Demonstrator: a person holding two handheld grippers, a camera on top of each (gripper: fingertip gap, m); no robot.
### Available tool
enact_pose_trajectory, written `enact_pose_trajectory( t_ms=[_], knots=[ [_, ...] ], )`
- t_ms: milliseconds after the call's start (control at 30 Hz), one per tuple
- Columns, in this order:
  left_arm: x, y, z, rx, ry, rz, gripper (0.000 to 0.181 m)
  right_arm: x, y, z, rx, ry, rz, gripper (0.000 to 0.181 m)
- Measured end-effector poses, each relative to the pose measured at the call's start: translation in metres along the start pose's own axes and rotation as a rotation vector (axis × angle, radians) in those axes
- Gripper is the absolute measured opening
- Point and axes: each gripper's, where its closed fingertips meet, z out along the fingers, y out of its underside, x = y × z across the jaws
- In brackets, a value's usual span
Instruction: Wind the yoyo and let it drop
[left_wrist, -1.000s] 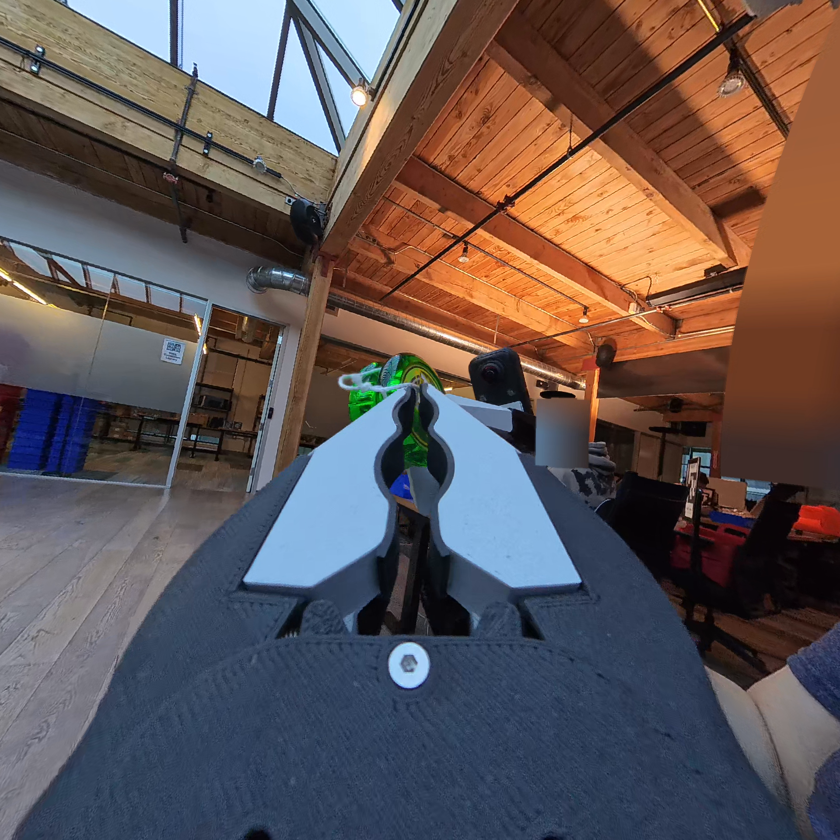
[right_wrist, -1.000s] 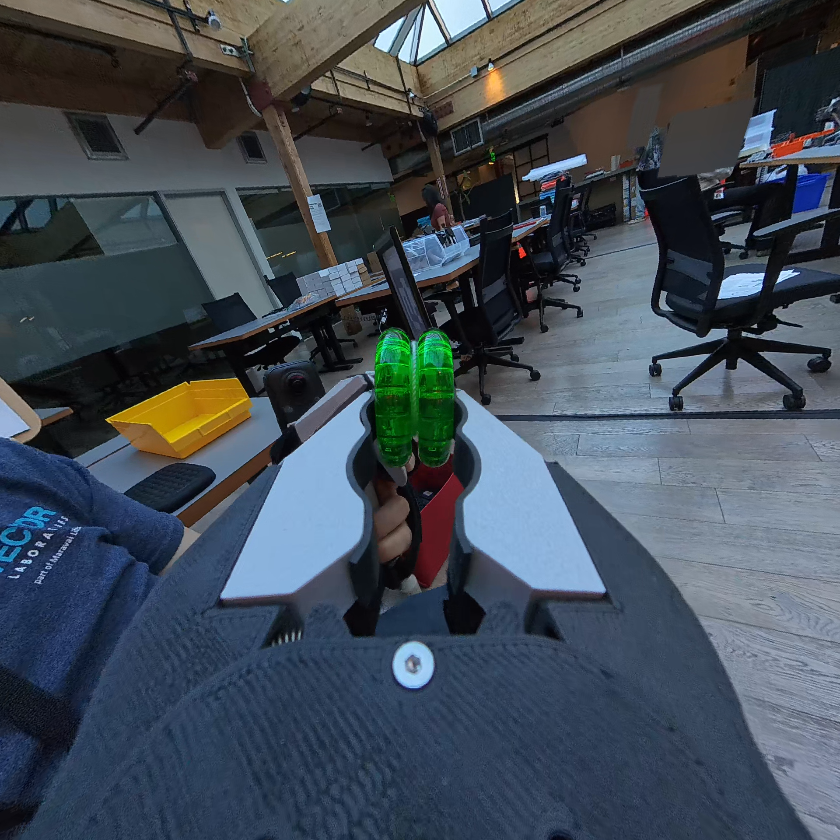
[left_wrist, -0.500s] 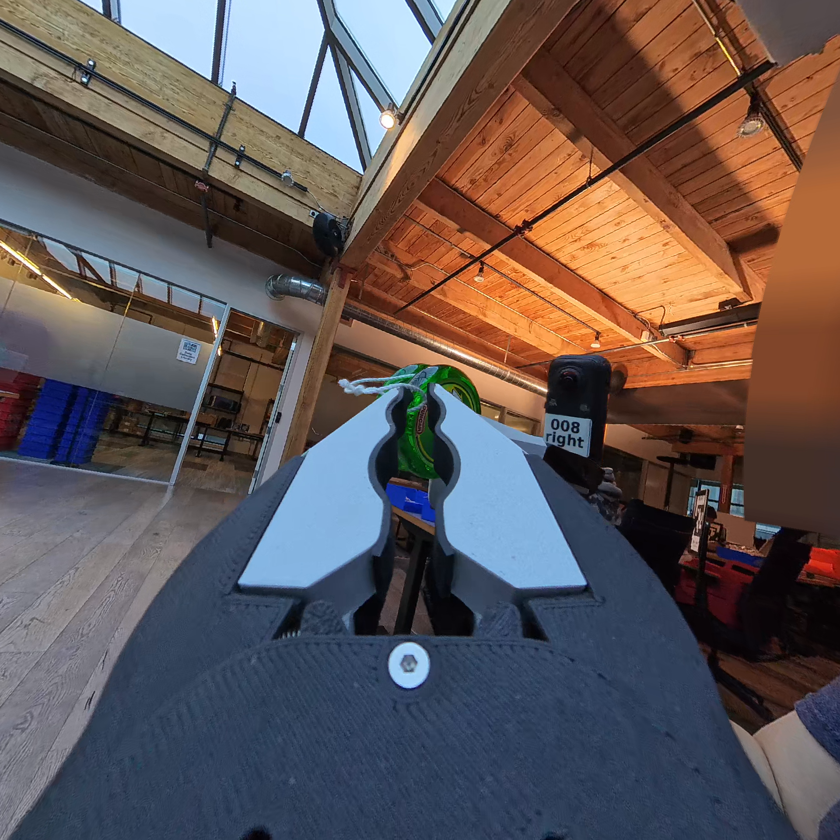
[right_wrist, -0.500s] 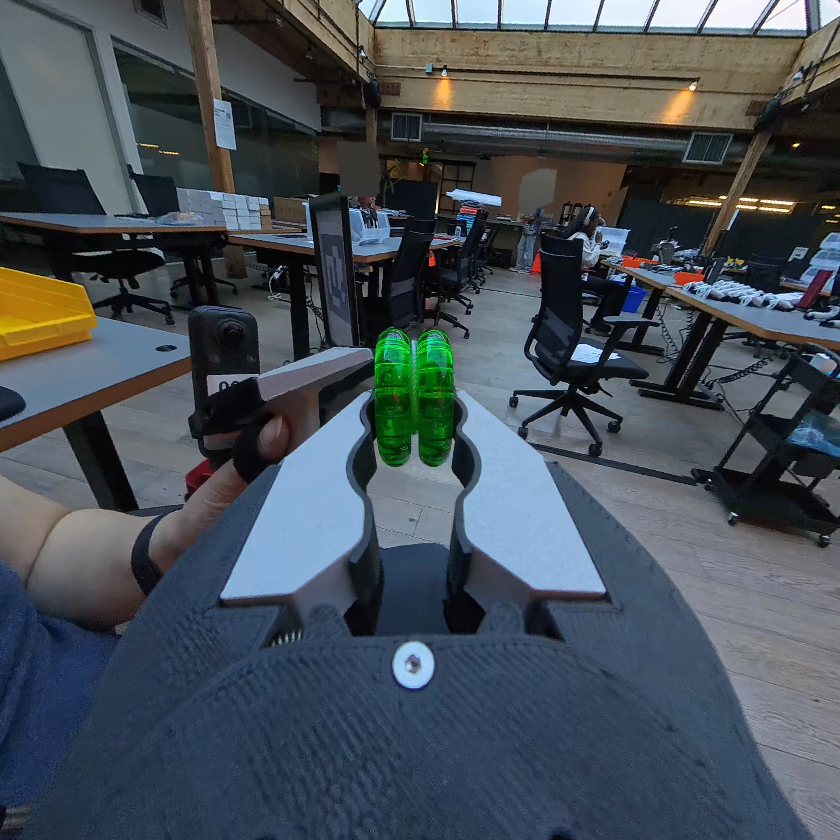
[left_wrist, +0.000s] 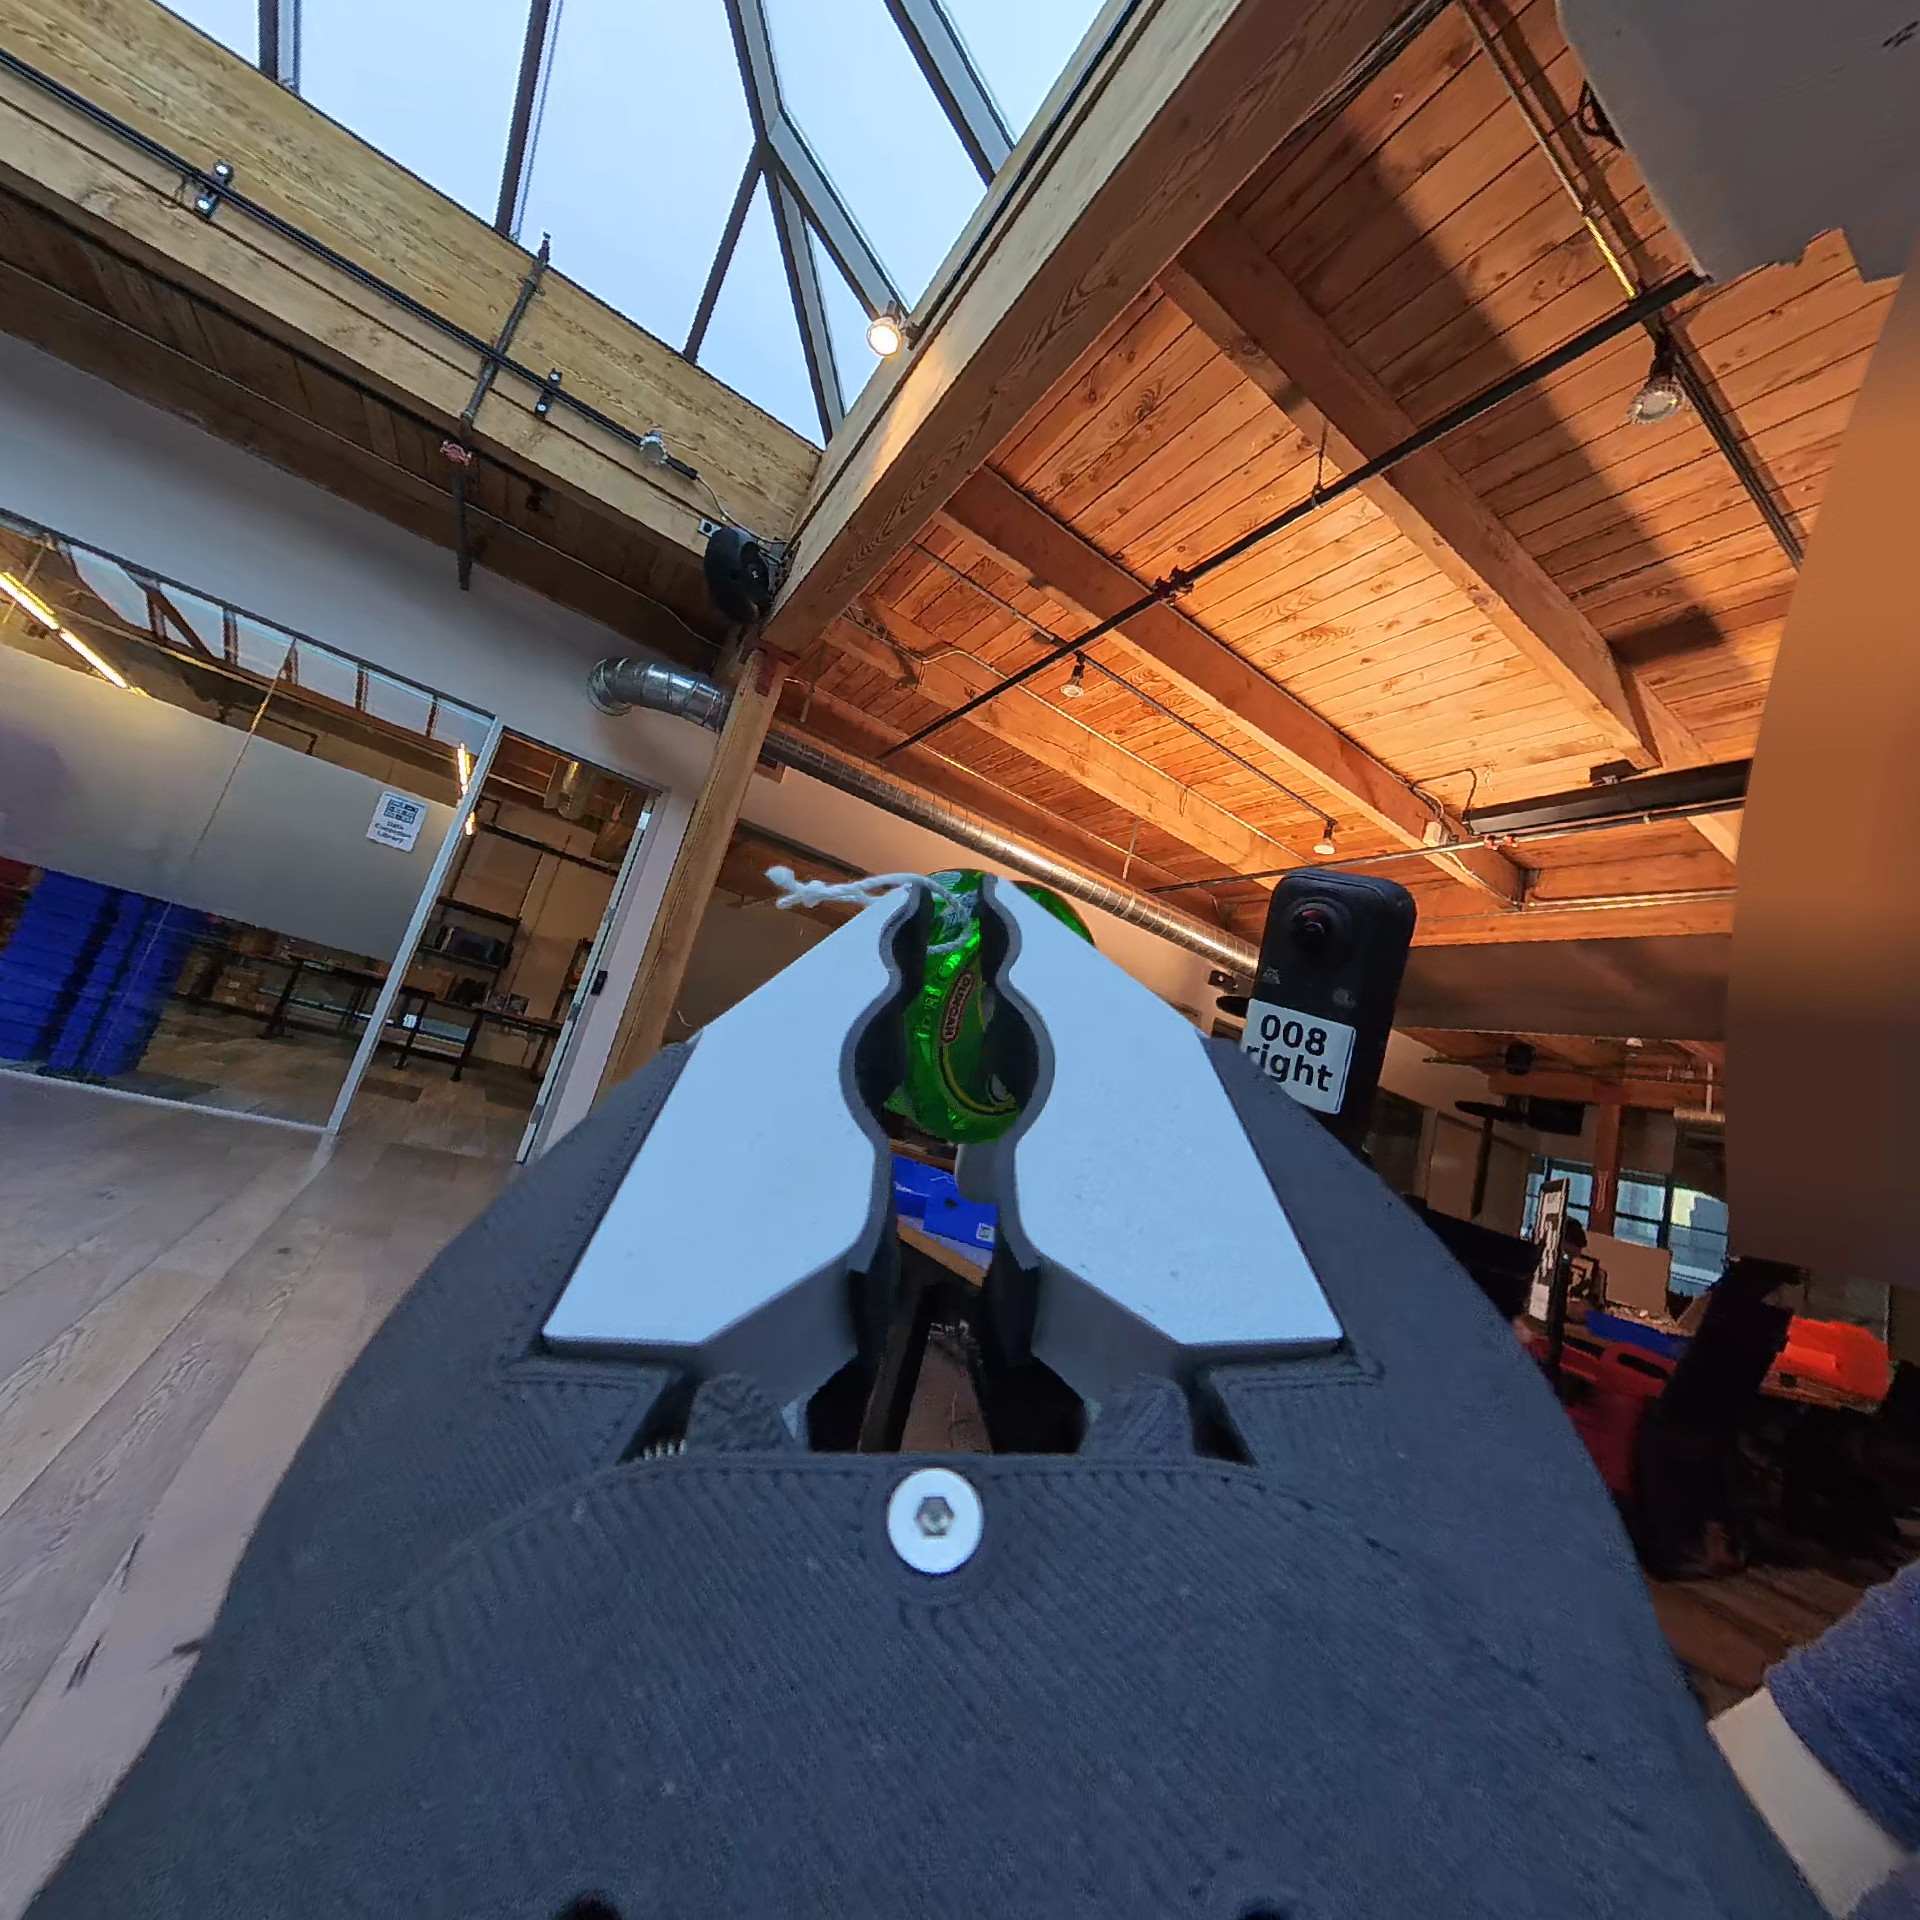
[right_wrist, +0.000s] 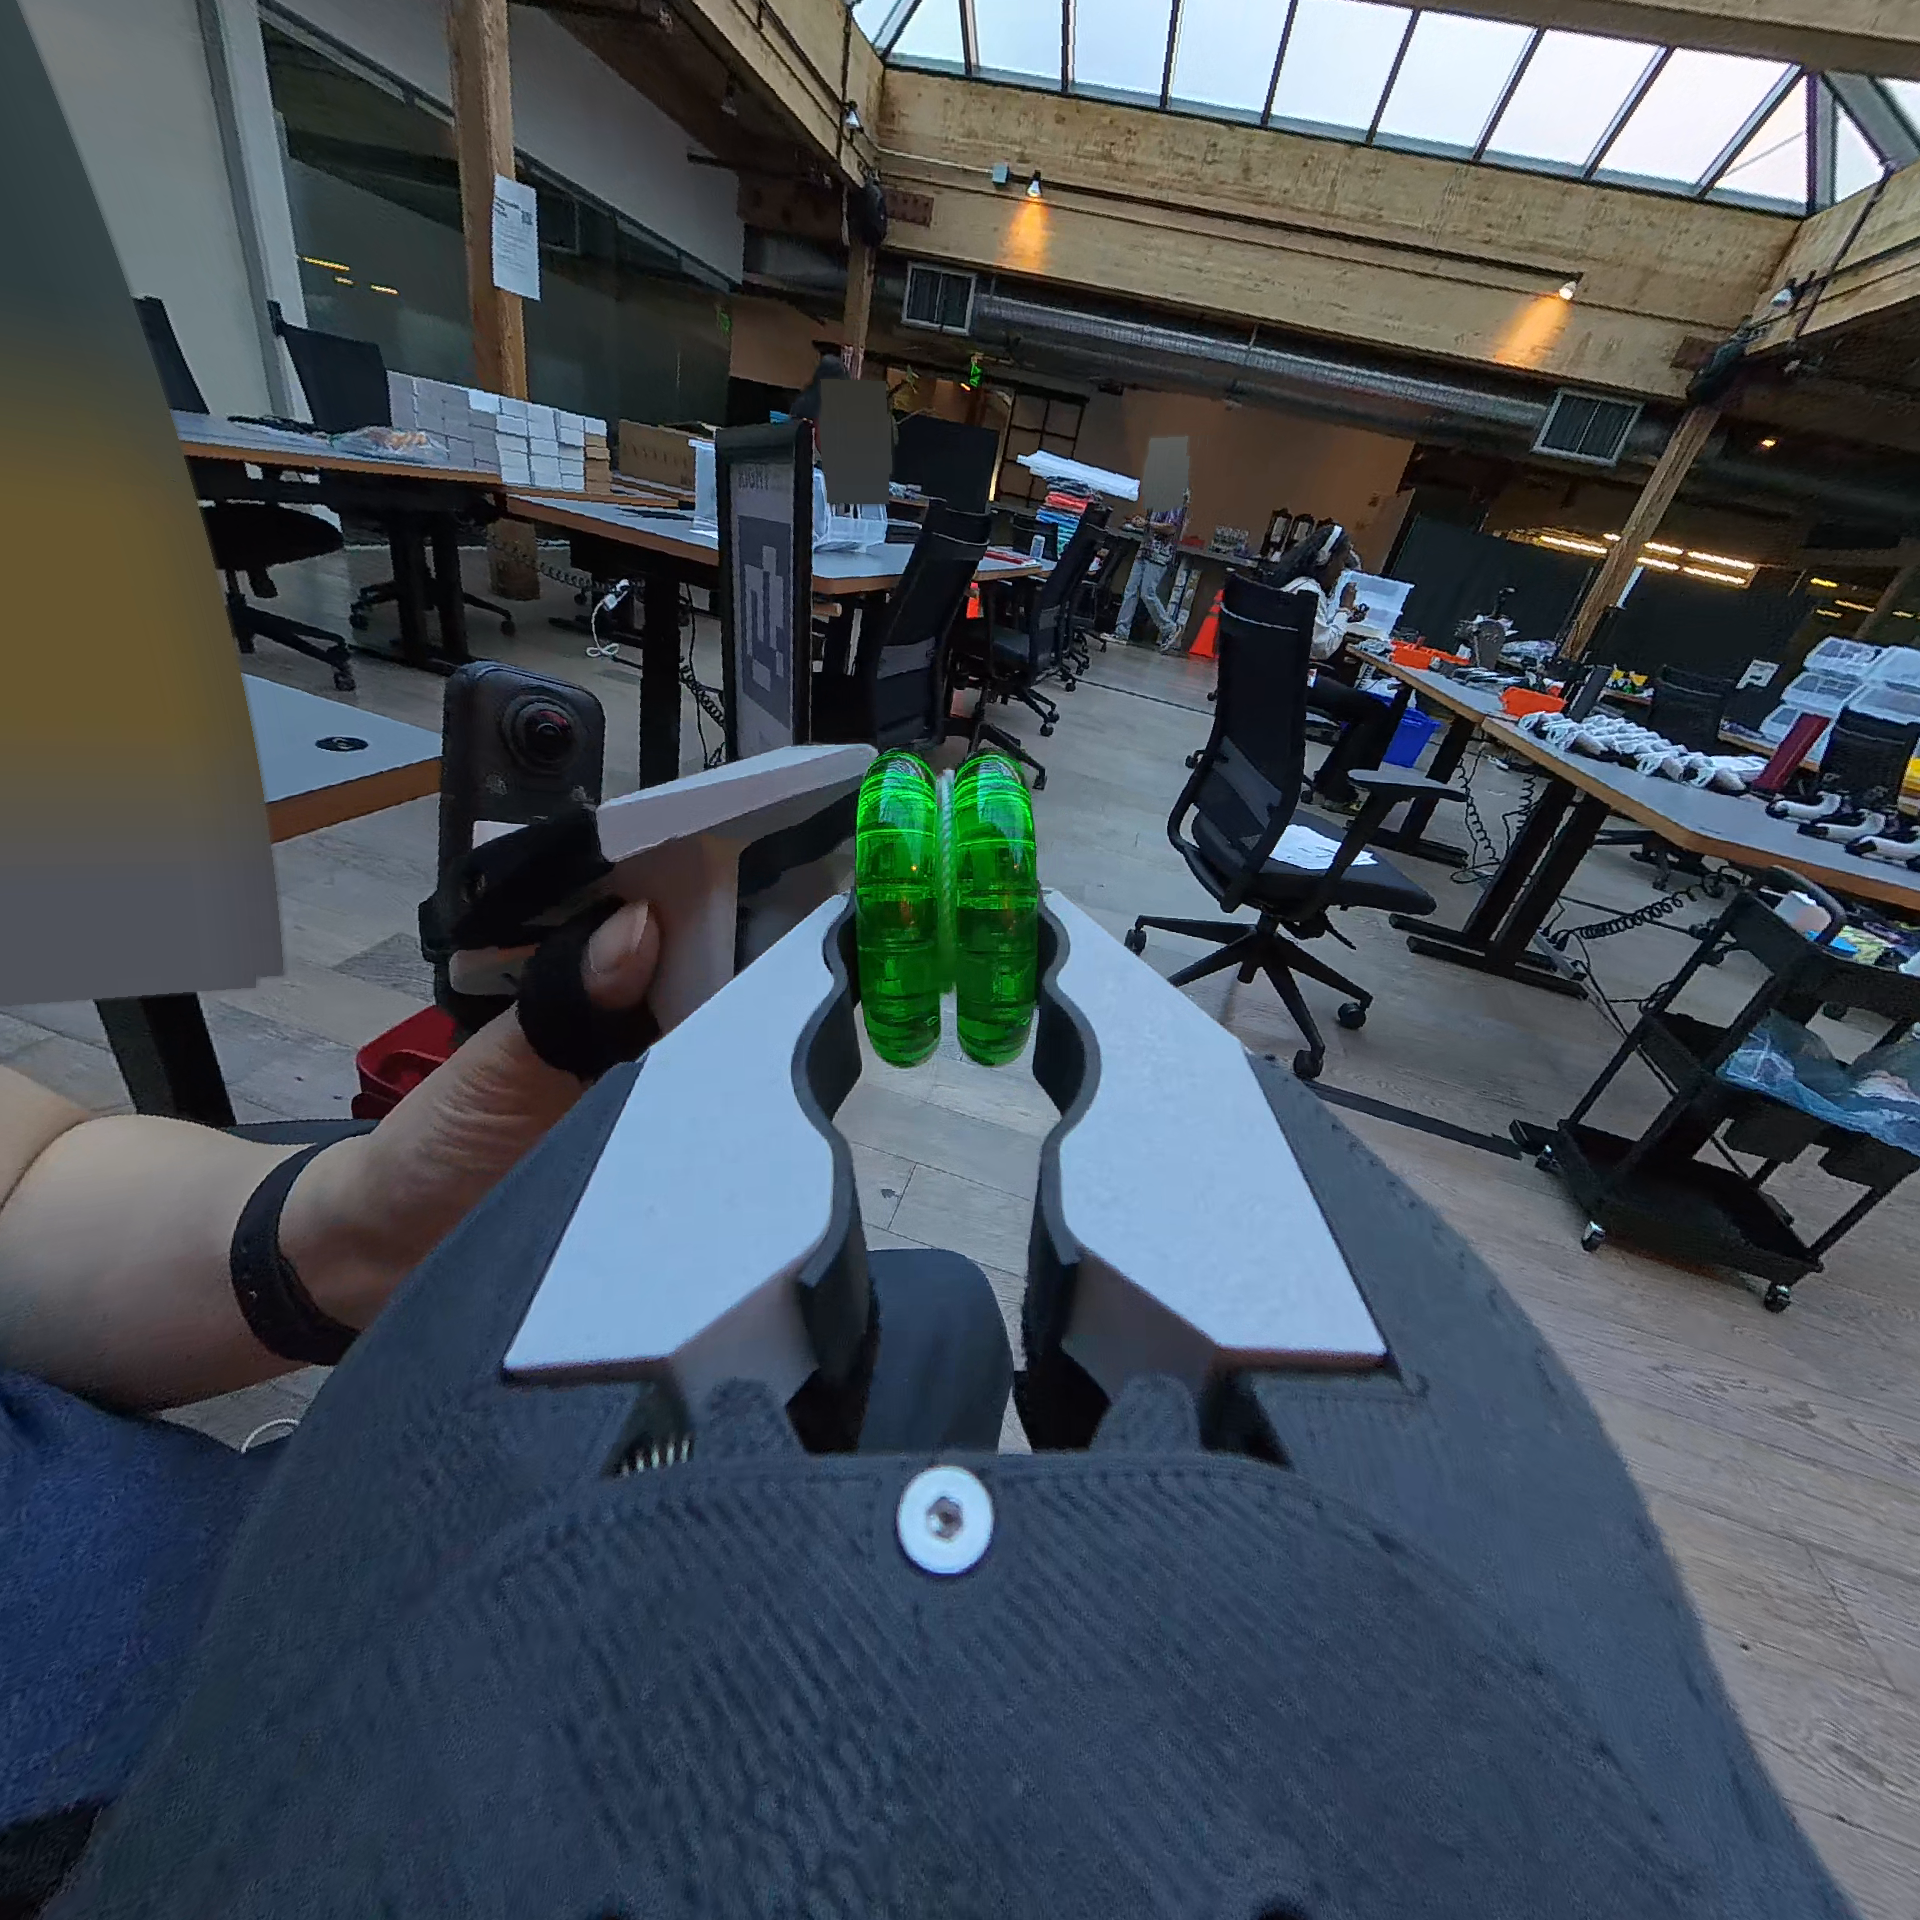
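While right claw (right_wrist: 945, 914) grips yoyo (right_wrist: 943, 909), string (left_wrist: 831, 889) shows left.

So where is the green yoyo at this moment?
In the right wrist view the green yoyo sits centre frame, clamped edge-on at the tips of the right gripper, with the left gripper just to its left.

Wooden floor (right_wrist: 1714, 1507) bears office chairs (right_wrist: 1278, 831), desks (right_wrist: 1662, 810), seemingly a cart (right_wrist: 1725, 1122).

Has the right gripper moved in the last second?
Yes. The right gripper, shut on the yoyo, swung rightward: the yellow bin left view and the black cart entered.
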Motion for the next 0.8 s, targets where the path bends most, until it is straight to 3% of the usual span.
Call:
enact_pose_trajectory(
  t_ms=[467, 533, 633, 800],
  knots=[
    [0.008, 0.000, 0.002, 0.011, 0.073, -0.065, 0.029, -0.004, -0.003, -0.001, 0.008, 0.014, -0.100, 0.027],
    [0.009, -0.001, 0.001, 0.018, 0.093, -0.089, 0.028, -0.005, -0.004, -0.002, 0.011, -0.001, -0.102, 0.027],
    [0.013, -0.005, -0.001, 0.045, 0.143, -0.143, 0.009, -0.013, -0.004, -0.002, 0.012, -0.046, -0.131, 0.027],
    [0.010, -0.004, -0.002, 0.048, 0.161, -0.218, 0.000, -0.017, 0.005, 0.002, -0.033, -0.046, -0.192, 0.027]
  ],
)
